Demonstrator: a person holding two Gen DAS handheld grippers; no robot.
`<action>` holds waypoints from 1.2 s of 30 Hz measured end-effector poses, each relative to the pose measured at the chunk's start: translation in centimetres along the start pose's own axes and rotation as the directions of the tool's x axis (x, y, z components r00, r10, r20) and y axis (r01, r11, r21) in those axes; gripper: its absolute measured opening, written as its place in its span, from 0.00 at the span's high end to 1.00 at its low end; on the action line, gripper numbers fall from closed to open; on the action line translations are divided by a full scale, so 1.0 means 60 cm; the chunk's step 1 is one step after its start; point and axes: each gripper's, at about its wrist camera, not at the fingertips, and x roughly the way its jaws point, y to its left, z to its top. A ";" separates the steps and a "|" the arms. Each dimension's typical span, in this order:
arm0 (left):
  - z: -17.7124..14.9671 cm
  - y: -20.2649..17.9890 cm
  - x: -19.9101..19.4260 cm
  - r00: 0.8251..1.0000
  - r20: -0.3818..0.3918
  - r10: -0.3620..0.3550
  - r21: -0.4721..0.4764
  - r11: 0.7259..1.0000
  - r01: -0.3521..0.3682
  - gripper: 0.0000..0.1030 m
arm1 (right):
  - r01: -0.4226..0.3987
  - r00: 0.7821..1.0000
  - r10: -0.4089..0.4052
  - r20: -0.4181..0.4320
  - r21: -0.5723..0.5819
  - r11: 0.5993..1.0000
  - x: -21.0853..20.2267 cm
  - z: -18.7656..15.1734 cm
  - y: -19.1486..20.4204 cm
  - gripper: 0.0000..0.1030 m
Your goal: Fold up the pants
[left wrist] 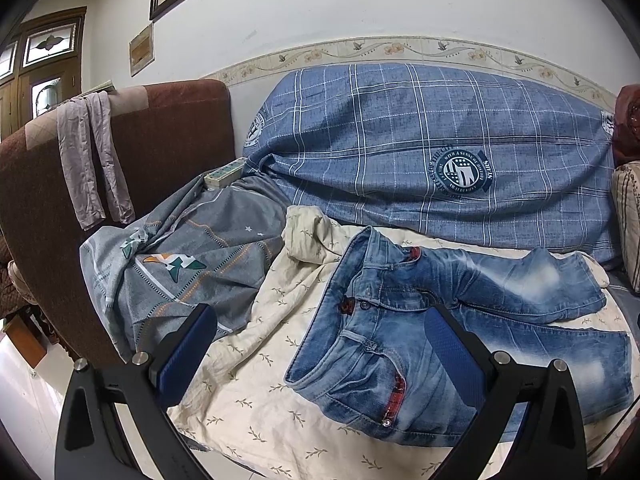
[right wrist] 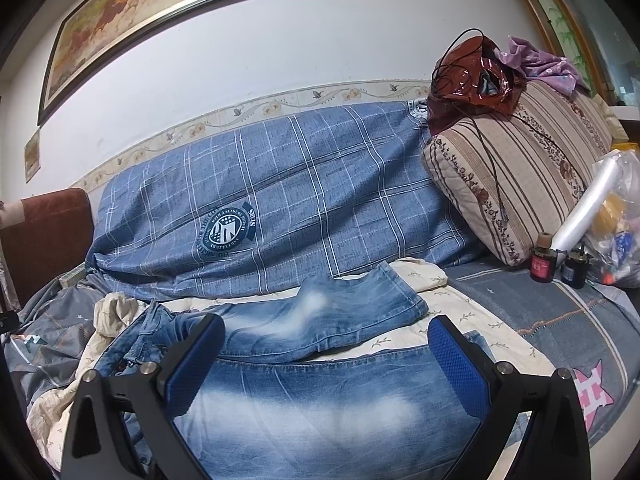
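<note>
Faded blue jeans (left wrist: 452, 320) lie spread on a cream leaf-print blanket (left wrist: 256, 364) on a sofa, waistband to the left, legs running right. The far leg (right wrist: 320, 320) is bent and lies apart from the near leg (right wrist: 320, 408). My left gripper (left wrist: 320, 360) hovers open over the waistband and front pocket, holding nothing. Above the near leg, my right gripper (right wrist: 326, 364) is open as well, its blue pads (right wrist: 460, 364) wide apart and nothing between them.
A blue checked cover (left wrist: 420, 148) drapes the sofa back. A grey patterned sheet (left wrist: 192, 268) is bunched at the left by the brown armrest (left wrist: 48, 200). At the right lie a striped pillow (right wrist: 516, 184), two small bottles (right wrist: 542, 258) and a plastic bag (right wrist: 612, 216).
</note>
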 end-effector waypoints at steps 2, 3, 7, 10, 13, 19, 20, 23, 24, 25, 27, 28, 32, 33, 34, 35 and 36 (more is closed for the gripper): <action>0.000 0.000 0.002 1.000 -0.002 -0.001 0.004 1.000 0.001 0.00 | 0.008 1.000 -0.008 0.001 -0.005 1.000 0.000 0.000 -0.001 0.00; 0.000 0.000 0.005 1.000 -0.007 -0.002 0.008 1.000 0.002 0.00 | 0.016 1.000 -0.016 0.004 -0.015 1.000 0.001 0.002 -0.002 0.00; -0.003 0.005 0.020 0.999 -0.031 -0.015 -0.001 1.000 0.015 0.00 | 0.046 0.999 -0.046 -0.008 -0.012 0.999 0.006 0.007 -0.019 0.00; -0.012 0.007 0.043 0.998 -0.057 -0.013 -0.003 1.000 0.013 0.00 | 0.074 0.997 -0.074 -0.013 0.031 0.997 0.014 0.008 -0.048 0.00; -0.027 0.005 0.074 0.995 -0.100 -0.019 0.001 1.000 0.019 0.00 | 0.123 0.992 -0.122 -0.026 0.026 0.992 0.024 0.008 -0.075 0.00; -0.028 0.010 0.149 0.983 -0.180 -0.032 0.026 0.999 0.037 0.00 | 0.184 0.974 -0.173 -0.146 0.063 0.981 0.078 0.012 -0.126 0.00; -0.020 0.013 0.165 0.980 -0.194 -0.035 0.031 0.999 0.041 0.00 | 0.184 0.970 -0.167 -0.178 0.082 0.979 0.100 0.020 -0.133 0.00; 0.009 0.027 0.214 0.974 -0.222 -0.035 0.038 0.998 0.045 0.00 | 0.190 0.963 -0.161 -0.215 0.118 0.975 0.160 0.050 -0.137 0.00; 0.022 0.031 0.233 0.973 -0.229 -0.023 0.045 0.998 0.034 0.00 | 0.185 0.962 -0.154 -0.224 0.125 0.975 0.179 0.061 -0.136 0.00; 0.037 0.034 0.257 0.972 -0.234 -0.005 0.054 0.998 0.018 0.00 | 0.179 0.962 -0.143 -0.231 0.142 0.974 0.198 0.070 -0.136 0.00; 0.067 0.033 0.307 0.967 -0.253 0.019 0.081 0.997 0.002 0.00 | 0.187 0.961 -0.143 -0.236 0.178 0.966 0.245 0.094 -0.136 0.00; 0.080 0.030 0.328 0.964 -0.264 0.022 0.092 0.996 0.002 0.00 | 0.187 0.960 -0.139 -0.243 0.190 0.964 0.265 0.102 -0.136 0.00; 0.137 0.011 0.442 0.932 -0.361 -0.016 0.080 0.996 0.048 0.00 | 0.181 0.947 -0.104 -0.305 0.236 0.955 0.364 0.121 -0.151 0.00; 0.145 0.006 0.460 0.926 -0.376 -0.020 0.074 0.996 0.051 0.00 | 0.181 0.943 -0.102 -0.318 0.230 0.956 0.379 0.120 -0.156 0.00; 0.156 -0.003 0.488 0.918 -0.395 -0.028 0.065 0.996 0.058 0.00 | 0.181 0.935 -0.099 -0.340 0.219 0.959 0.402 0.118 -0.162 0.00; 0.163 -0.011 0.509 0.911 -0.412 -0.034 0.058 0.996 0.063 0.00 | 0.184 0.929 -0.101 -0.357 0.207 0.961 0.420 0.115 -0.168 0.00; 0.172 -0.022 0.539 0.899 -0.436 -0.046 0.039 0.997 0.070 0.00 | 0.191 0.920 -0.104 -0.378 0.201 0.961 0.438 0.113 -0.176 0.00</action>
